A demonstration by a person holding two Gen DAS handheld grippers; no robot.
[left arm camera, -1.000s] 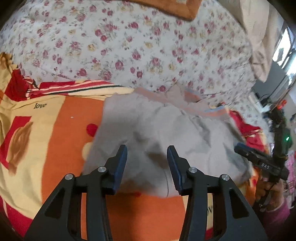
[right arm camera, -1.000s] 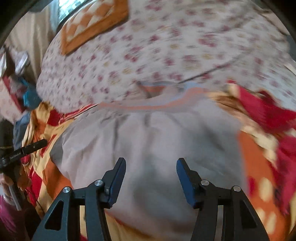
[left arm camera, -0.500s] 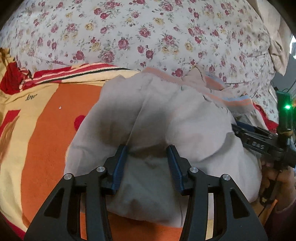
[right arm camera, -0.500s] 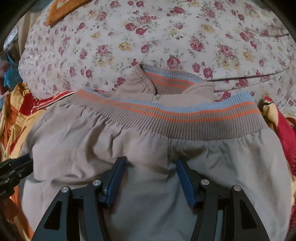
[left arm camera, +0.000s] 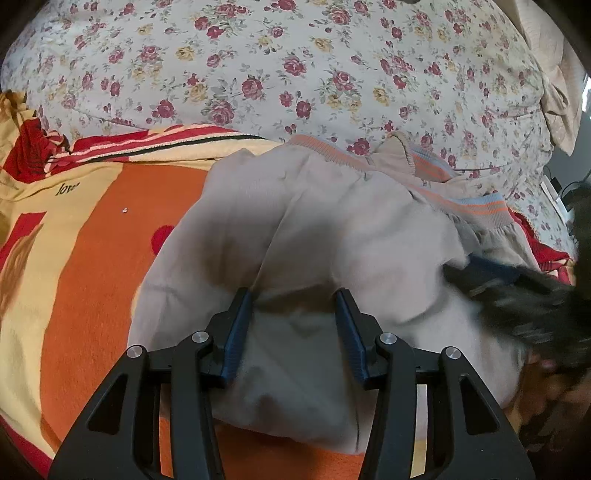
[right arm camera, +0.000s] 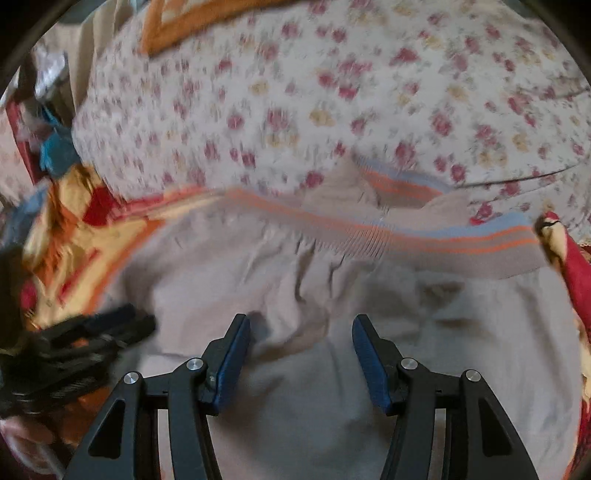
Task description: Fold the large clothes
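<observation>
1. Grey-beige jacket (left arm camera: 332,236), folded, ribbed hem band (right arm camera: 461,251) with orange and blue stripes; collar with the same stripes sits just beyond the band. Jacket lies on an orange, yellow and red blanket (left arm camera: 92,258), its band end reaching the floral bedsheet (left arm camera: 295,74) beyond.
2. Left tongs (left arm camera: 294,301): jaws parted, blue pads astride a raised fold at the jacket's near part. Fabric sits between the pads; neither pad is seen pressing it. Released.
3. Right tongs (right arm camera: 301,326): jaws parted over a crease in the jacket's middle, on the near side of the hem band. Fabric lies between the pads, not pinched. Released. This view is motion-blurred.
4. From the left wrist view, the other tongs show as a dark blur at the jacket's right edge, with part of a hand (left arm camera: 546,384) below them.
5. Beyond the jacket, an orange patterned cloth (right arm camera: 207,26) lies on the bedsheet, well apart from the collar.
</observation>
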